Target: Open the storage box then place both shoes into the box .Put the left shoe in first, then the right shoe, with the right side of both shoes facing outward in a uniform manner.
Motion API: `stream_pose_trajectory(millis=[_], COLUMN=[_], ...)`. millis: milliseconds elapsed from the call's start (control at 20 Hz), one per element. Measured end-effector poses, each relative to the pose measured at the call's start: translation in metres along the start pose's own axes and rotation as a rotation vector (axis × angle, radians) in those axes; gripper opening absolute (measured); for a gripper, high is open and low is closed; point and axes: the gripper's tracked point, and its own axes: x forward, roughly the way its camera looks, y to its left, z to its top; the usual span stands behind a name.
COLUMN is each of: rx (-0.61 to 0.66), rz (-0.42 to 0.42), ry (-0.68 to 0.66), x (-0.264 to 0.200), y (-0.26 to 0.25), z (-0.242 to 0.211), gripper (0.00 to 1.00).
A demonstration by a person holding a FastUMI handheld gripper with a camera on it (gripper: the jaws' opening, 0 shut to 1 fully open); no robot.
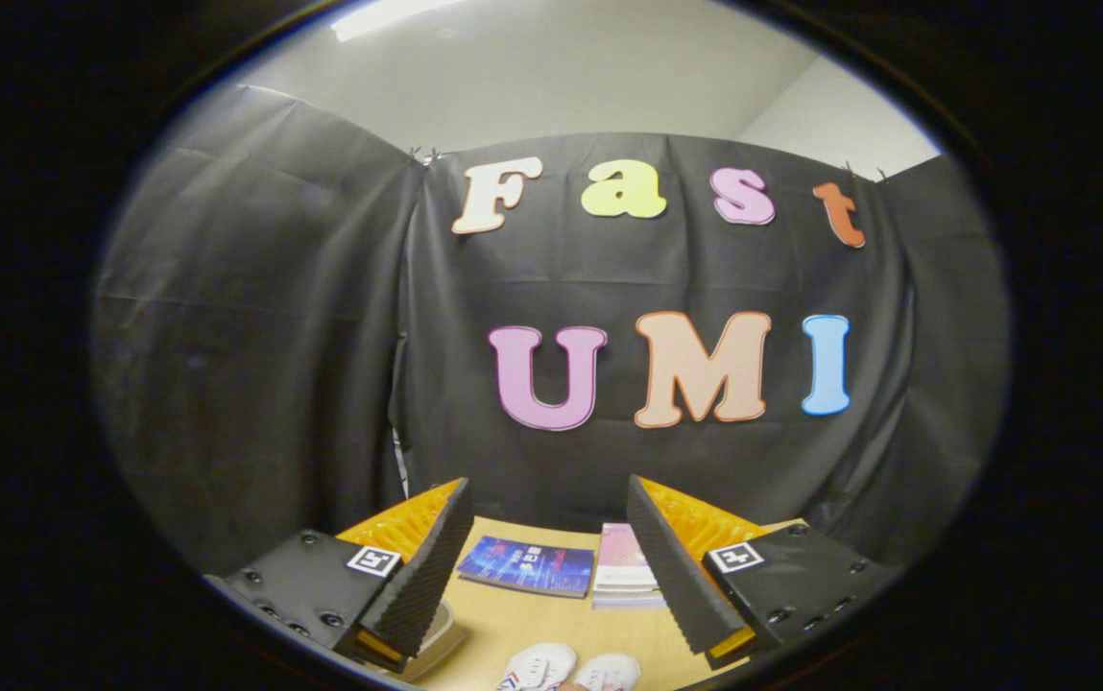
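My claw (551, 566) hangs over the wooden tabletop (532, 624), its fingers spread wide and gripping nothing. Two white shoes (570, 669) lie side by side below and between them. Beyond the fingers, a blue book (525, 565) rests flat beside a stack of pink books (624, 576). A pale tray-like edge (438, 645) peeks from under the left finger; I cannot tell whether it is the storage box.
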Motion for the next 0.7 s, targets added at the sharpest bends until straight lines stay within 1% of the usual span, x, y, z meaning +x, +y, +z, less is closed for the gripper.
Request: stream_pose_trajectory(millis=[100, 300, 400, 600, 700], rx=[0.051, 0.209, 0.266, 0.476, 0.574], rz=[0.051, 0.161, 0.196, 0.281, 0.300], ry=[0.076, 0.241, 0.312, 0.495, 0.547], x=[0.003, 0.001, 0.001, -0.004, -0.003], y=[0.014, 0.042, 0.052, 0.079, 0.090], z=[-0.032, -0.100, -0.133, -0.202, -0.231], gripper=[1.00, 1.00, 0.99, 0.98, 0.98])
